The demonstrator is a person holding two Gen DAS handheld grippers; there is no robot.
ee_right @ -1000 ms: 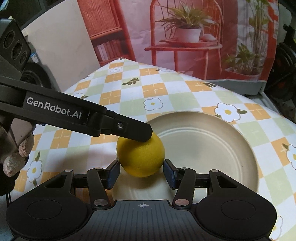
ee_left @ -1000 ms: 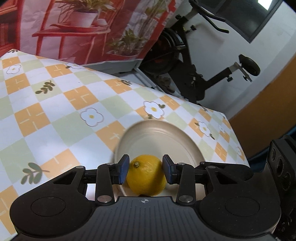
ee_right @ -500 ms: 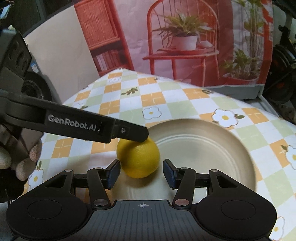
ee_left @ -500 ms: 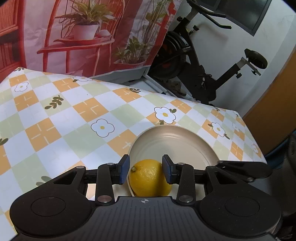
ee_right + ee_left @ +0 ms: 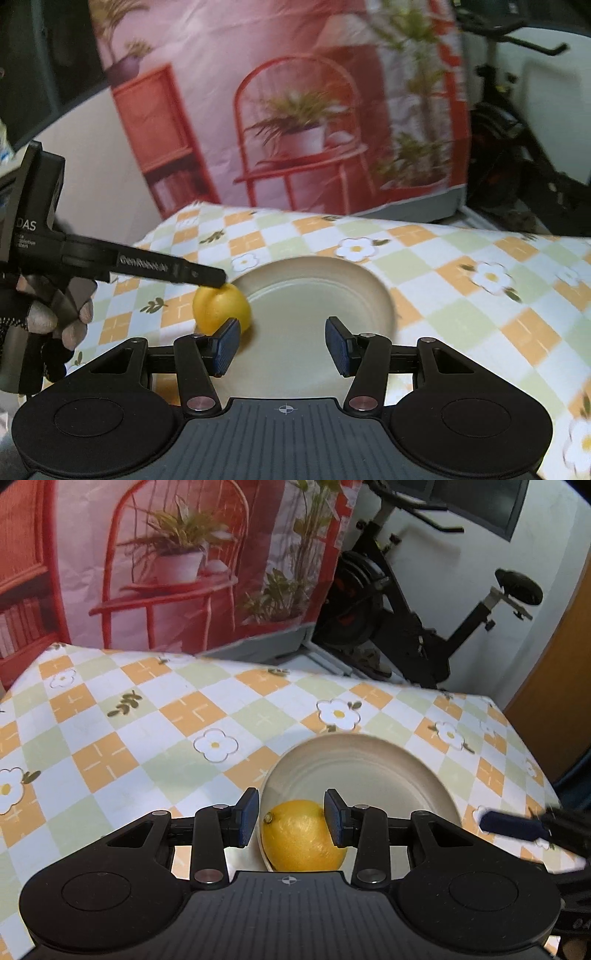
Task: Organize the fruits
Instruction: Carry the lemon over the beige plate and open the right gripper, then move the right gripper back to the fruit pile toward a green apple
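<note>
Lemon (image 5: 303, 836) sits at the near edge of the plate (image 5: 369, 760), between the left gripper's (image 5: 291, 818) blue pads. The right pad looks to touch its skin, the left pad stands just off it; whether it is clamped I cannot tell. Right gripper (image 5: 282, 345) stands apart over the plate with nothing between its parted pads, lemon just beyond its left pad. Tablecloth (image 5: 122, 738) lies beneath.
</note>
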